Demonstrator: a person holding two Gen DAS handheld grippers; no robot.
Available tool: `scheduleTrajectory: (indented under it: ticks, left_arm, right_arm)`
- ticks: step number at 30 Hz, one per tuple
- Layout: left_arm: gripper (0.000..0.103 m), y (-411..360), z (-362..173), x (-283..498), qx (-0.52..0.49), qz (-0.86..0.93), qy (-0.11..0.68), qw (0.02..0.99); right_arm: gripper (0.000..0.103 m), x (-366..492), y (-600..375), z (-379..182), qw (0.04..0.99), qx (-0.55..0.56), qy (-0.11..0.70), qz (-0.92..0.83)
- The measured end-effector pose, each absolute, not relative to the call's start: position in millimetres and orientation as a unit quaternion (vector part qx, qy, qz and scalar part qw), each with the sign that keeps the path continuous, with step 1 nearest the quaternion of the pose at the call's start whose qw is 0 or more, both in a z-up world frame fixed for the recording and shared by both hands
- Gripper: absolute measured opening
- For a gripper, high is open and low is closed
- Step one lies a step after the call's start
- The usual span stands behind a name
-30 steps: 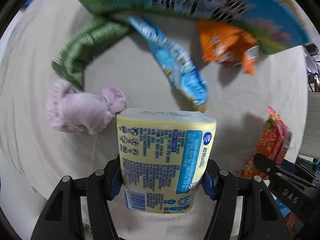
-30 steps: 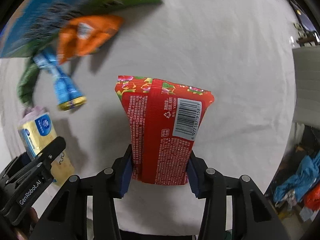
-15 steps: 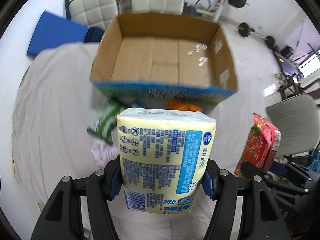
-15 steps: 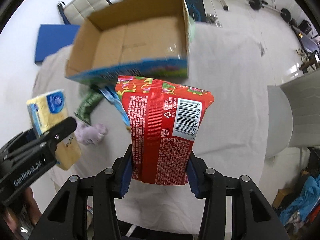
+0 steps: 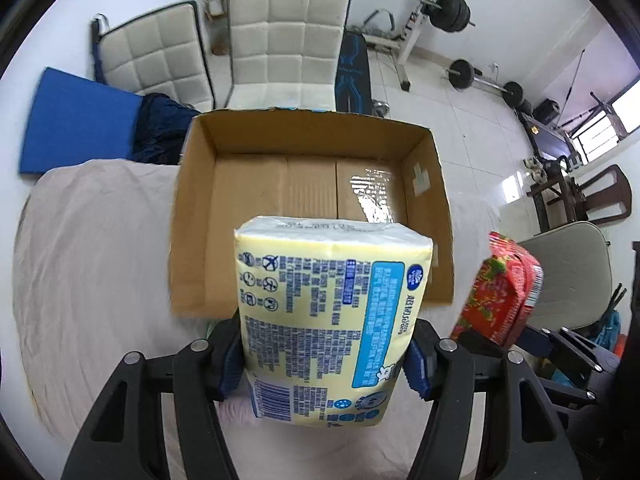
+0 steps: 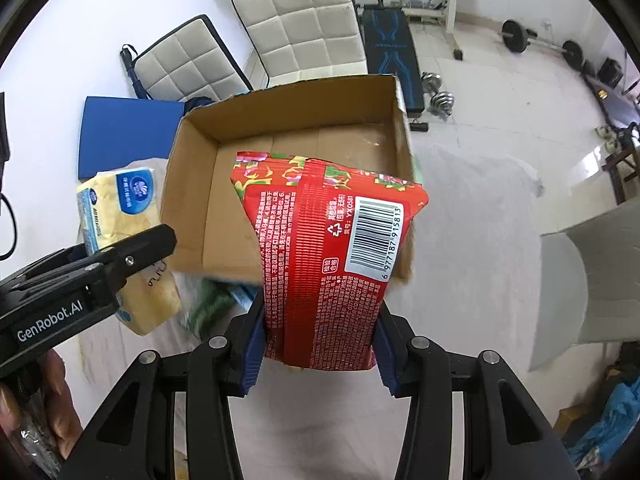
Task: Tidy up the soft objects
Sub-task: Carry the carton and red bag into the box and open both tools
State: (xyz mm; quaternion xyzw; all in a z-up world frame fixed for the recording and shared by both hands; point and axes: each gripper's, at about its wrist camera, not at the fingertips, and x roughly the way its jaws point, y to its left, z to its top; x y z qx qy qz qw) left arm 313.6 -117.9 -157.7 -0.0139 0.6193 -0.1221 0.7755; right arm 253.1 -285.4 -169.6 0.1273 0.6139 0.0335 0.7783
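My left gripper (image 5: 324, 354) is shut on a yellow tissue pack (image 5: 324, 308) and holds it up in front of the near wall of an open cardboard box (image 5: 192, 216). My right gripper (image 6: 318, 350) is shut on a red flowered snack pack (image 6: 324, 248), held up before the same box (image 6: 188, 184). The box shows nothing inside. The red pack also shows at the right of the left wrist view (image 5: 504, 292). The tissue pack and left gripper show at the left of the right wrist view (image 6: 120, 220).
The box stands on a table with a beige cloth (image 5: 92, 248). A green packet (image 6: 208, 304) lies blurred below the box's near wall. Beyond the table are two white padded chairs (image 5: 280, 48), a blue mat (image 5: 76, 120) and gym weights (image 5: 452, 8).
Both grippers have risen and tilted up with their packs. The view went from the loose packets on the cloth to the open box, which now sits closer and lower.
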Motion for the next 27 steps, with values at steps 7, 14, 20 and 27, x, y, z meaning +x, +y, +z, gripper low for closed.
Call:
scheduleTrajectory:
  ticks: [7, 14, 20, 27]
  left_arm:
    - [0.061, -124, -202, 390, -0.025, -0.135, 0.658, 0.740]
    - [0.062, -127, -273, 451, -0.055, -0.153, 0.713, 0.682]
    - [0.062, -131, -306, 480, -0.055, -0.149, 0.734, 0.661]
    - [0.062, -149, -316, 486, -0.027, -0.148, 0.743, 0.652]
  right_arm:
    - [0.049, 340, -278, -233, 0.754, 0.108, 0.648, 0.021]
    - [0.049, 408, -284, -303, 0.727, 0.090, 0.681, -0.002]
    - [0.049, 438, -280, -338, 0.710, 0.062, 0.702, -0.005]
    - [0.063, 455, -275, -358, 0.686, 0.048, 0.726, -0.001]
